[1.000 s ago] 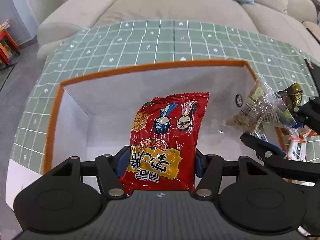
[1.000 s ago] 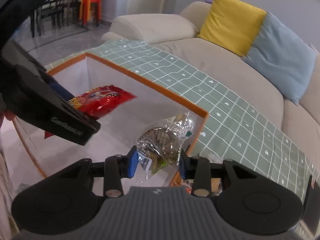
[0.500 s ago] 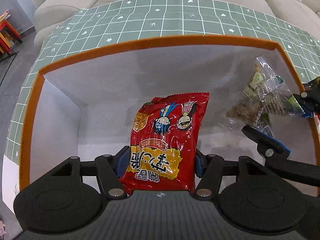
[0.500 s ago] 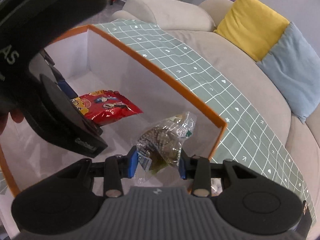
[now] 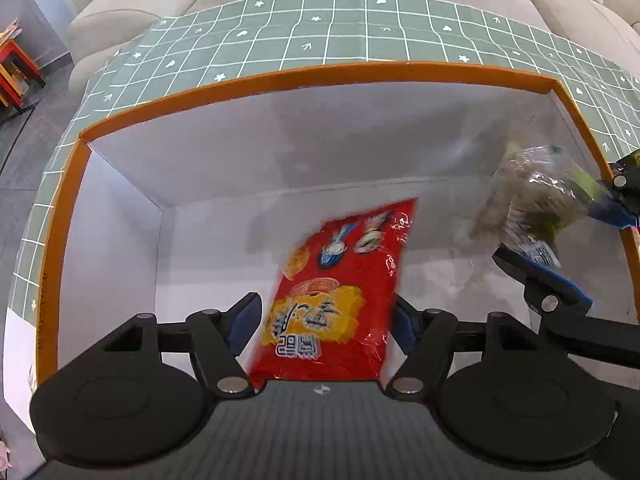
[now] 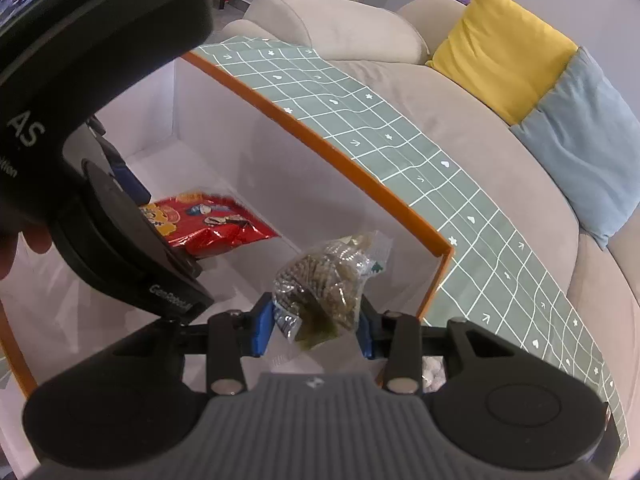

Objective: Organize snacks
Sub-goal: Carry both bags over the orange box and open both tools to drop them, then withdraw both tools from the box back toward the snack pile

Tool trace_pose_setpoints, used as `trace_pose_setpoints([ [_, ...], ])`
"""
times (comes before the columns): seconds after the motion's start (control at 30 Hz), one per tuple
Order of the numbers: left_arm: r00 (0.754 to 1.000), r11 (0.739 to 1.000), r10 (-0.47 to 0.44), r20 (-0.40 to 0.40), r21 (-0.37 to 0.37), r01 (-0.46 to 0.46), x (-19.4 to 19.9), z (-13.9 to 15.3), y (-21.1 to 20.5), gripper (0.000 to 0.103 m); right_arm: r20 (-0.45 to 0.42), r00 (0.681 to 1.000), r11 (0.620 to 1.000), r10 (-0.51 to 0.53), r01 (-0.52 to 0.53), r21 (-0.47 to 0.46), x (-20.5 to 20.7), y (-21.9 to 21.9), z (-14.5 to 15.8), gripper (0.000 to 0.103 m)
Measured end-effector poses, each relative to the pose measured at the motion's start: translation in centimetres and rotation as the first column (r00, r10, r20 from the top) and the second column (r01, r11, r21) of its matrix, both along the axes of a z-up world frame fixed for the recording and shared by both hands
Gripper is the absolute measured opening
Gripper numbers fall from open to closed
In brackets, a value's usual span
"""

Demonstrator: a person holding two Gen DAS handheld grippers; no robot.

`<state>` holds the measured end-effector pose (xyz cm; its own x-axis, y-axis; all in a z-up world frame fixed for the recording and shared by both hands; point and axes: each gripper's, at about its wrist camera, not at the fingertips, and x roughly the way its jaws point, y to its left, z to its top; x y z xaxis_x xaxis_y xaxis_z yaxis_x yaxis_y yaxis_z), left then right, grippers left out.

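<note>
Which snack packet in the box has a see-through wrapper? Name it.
The clear packet of brownish pieces between the right gripper's opening jaws. The red packet by the left gripper is opaque and printed with cartoon figures.

A glossy red foil snack bag (image 5: 340,280) is catching the light inside a matt white box (image 5: 280,148) with an orange rim (it looks like card), while a crinkled clear plastic packet (image 6: 328,284) is glinting nearby. The left hand-held gripper (image 5: 322,324) and the right hand-held gripper (image 6: 316,326) are showing matt black plastic, blue pads (image 6: 262,330) and metal pins. A smooth green gridded covering is lying over the tabletop (image 5: 340,32); beyond, a beige cloth sofa (image 6: 480,128) is carrying soft fabric cushions (image 6: 500,40).
</note>
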<state>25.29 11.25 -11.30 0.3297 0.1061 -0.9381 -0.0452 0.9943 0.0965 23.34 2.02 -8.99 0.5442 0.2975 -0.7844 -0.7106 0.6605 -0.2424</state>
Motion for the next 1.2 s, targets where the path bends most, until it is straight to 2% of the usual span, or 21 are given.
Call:
trace_pose_setpoints([
  [0.17,0.999,1.000,0.004,0.032,0.008,-0.005,-0.5,0.9,0.2,0.084,0.007,1.000,1.000,-0.024,0.024,0.018,-0.2,-0.5,0.8,0.054],
  [0.3,0.997,1.000,0.010,0.075,-0.003,-0.010,-1.5,2.5,0.3,0.084,0.011,0.999,0.997,-0.051,0.050,0.060,-0.7,-1.2,2.0,0.057],
  [0.33,0.996,1.000,0.009,0.089,-0.004,-0.009,-1.8,2.8,0.2,0.084,0.012,0.998,0.995,-0.062,0.061,0.081,-1.0,-1.6,2.3,0.058],
  [0.4,0.992,1.000,0.001,0.126,-0.006,0.000,-2.6,3.8,0.2,0.084,0.011,0.996,0.988,-0.087,0.085,0.127,-1.5,-2.4,3.1,0.068],
  [0.53,0.977,1.000,-0.023,0.210,-0.015,0.027,-4.3,5.7,-0.5,0.084,-0.021,0.989,0.960,-0.147,0.148,0.238,-2.9,-4.6,4.5,0.070],
  [0.7,0.943,0.997,-0.069,0.326,-0.020,0.079,-7.2,7.5,-2.3,0.084,-0.044,0.969,0.909,-0.242,0.243,0.338,-5.1,-7.9,6.0,0.078],
  [0.8,0.918,0.993,-0.092,0.385,-0.028,0.111,-8.9,8.1,-3.3,0.084,-0.073,0.953,0.876,-0.294,0.299,0.379,-6.4,-9.8,6.4,0.079],
  [0.93,0.889,0.987,-0.122,0.441,-0.038,0.154,-11.2,9.1,-4.6,0.084,-0.049,0.935,0.852,-0.352,0.342,0.397,-8.8,-11.7,6.8,0.086],
  [1.0,0.868,0.983,-0.152,0.473,-0.023,0.184,-12.2,9.5,-5.4,0.084,-0.024,0.919,0.836,-0.395,0.370,0.406,-10.1,-13.0,7.0,0.093],
  [1.07,0.846,0.977,-0.180,0.502,-0.010,0.214,-13.3,9.8,-6.2,0.084,-0.005,0.901,0.813,-0.434,0.394,0.428,-11.7,-13.9,7.0,0.093],
  [1.2,0.829,0.973,-0.186,0.527,-0.020,0.231,-15.0,9.8,-7.4,0.083,0.002,0.876,0.785,-0.482,0.430,0.445,-13.9,-15.9,6.7,0.094],
])
